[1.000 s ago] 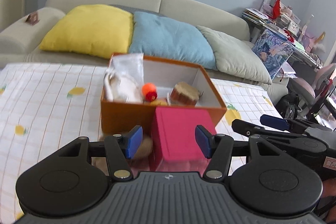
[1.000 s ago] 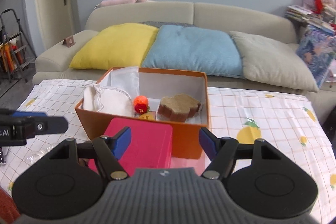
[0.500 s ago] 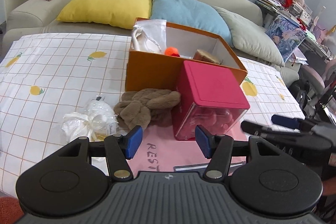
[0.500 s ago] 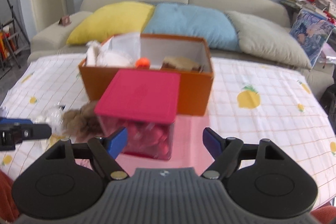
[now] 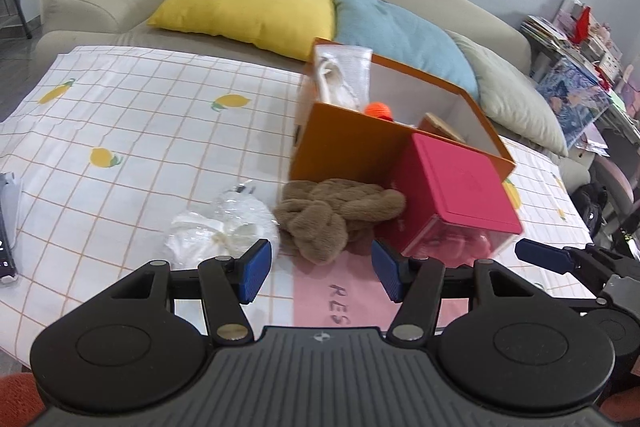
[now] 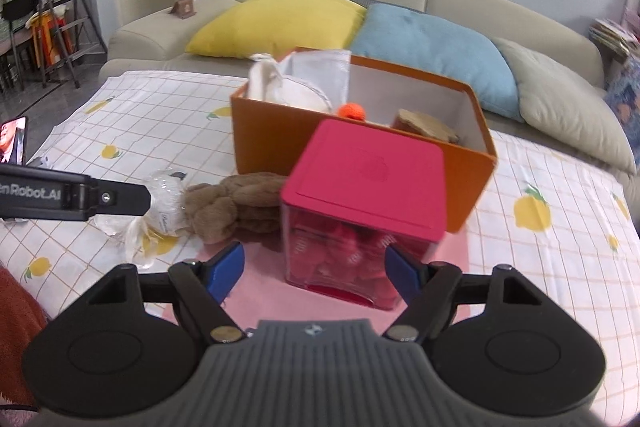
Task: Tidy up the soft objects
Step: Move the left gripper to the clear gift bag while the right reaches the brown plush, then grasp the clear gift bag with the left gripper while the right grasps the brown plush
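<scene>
A brown knotted plush (image 5: 336, 215) lies on the checked tablecloth against the orange box (image 5: 344, 151). To its left is a white soft item in a clear bag (image 5: 224, 227). My left gripper (image 5: 320, 273) is open just short of the plush, with nothing between its fingers. My right gripper (image 6: 316, 273) faces a clear box with a pink lid (image 6: 368, 175). Its jaws are closing slightly and press on nothing. The plush (image 6: 236, 205) and the bag (image 6: 160, 211) lie to its left. The orange box (image 6: 272, 143) holds a white pouch (image 6: 296, 93), an orange ball (image 6: 352, 110) and a brown piece (image 6: 426, 125).
A pink mat (image 5: 340, 303) lettered "RES" lies under the pink-lidded box (image 5: 456, 183). A phone (image 6: 14, 143) rests at the table's left edge. A sofa with yellow (image 5: 248, 7), blue and grey cushions stands behind the table. Cluttered shelves (image 5: 580, 39) are at the right.
Both grippers have drawn back from the orange box and sunk toward the table. The plush and the bagged item have come into view. The left gripper's view has shifted left.
</scene>
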Demonstrator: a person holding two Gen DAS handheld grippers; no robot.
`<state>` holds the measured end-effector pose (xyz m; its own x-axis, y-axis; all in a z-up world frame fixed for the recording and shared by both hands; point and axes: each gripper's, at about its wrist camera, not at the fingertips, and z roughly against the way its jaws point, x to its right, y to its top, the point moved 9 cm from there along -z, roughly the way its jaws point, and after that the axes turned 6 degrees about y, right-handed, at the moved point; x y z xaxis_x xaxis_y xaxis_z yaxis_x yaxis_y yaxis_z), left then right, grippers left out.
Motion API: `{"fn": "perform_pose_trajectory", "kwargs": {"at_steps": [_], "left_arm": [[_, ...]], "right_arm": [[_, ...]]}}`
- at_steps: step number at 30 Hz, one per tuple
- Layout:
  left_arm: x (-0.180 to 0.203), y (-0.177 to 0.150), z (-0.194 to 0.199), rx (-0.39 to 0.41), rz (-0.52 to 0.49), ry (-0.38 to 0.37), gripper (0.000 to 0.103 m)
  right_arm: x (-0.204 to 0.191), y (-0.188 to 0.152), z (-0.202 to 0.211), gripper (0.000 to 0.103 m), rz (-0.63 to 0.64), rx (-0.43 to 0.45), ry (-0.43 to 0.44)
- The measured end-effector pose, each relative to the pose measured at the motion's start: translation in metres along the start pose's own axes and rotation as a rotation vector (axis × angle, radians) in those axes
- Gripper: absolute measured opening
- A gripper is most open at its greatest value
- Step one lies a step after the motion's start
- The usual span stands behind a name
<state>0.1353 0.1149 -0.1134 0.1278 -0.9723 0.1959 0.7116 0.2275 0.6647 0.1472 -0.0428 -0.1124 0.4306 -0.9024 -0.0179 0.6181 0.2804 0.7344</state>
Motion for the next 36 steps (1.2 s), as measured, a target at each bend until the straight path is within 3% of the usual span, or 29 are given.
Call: {"fn": "perform_pose_trajectory", "kwargs": {"at_steps": [6,13,15,20,22,25,30,36], "left_arm": [[-0.014,0.005,-0.013,-0.01,0.029,-0.001,0.068],[-0.029,0.01,-0.033,-0.023,0.003,0.016,0.068],[-0.032,0.012,-0.038,-0.03,-0.007,0.022,0.069],[-0.041,0.01,-0.057,-0.075,-0.04,0.06,0.073],[-0.045,0.008,-0.064,-0.081,-0.083,0.098,0.073],[-0.043,0.006,-0.069,-0.056,-0.253,0.143,0.073],[-0.037,-0.001,-0.081,-0.097,-0.484,0.122,0.073],[-0.047,-0.007,-0.101,-0.15,-0.578,0.163,0.073]], "right_arm": [[-0.015,0.004,-0.017,0.058,0.032,-0.026,0.024],[-0.025,0.008,-0.029,0.05,0.062,-0.035,0.047],[-0.034,0.011,-0.031,0.043,0.113,-0.022,0.047],[-0.053,0.018,-0.038,0.042,0.189,0.004,0.098],[-0.056,0.019,-0.046,0.042,0.193,-0.012,0.112],[-0.06,0.019,-0.058,0.042,0.175,-0.041,0.141],[-0.069,0.016,-0.074,0.042,0.205,-0.062,0.147],[-0.076,0.015,-0.093,0.042,0.191,-0.087,0.173]]}}
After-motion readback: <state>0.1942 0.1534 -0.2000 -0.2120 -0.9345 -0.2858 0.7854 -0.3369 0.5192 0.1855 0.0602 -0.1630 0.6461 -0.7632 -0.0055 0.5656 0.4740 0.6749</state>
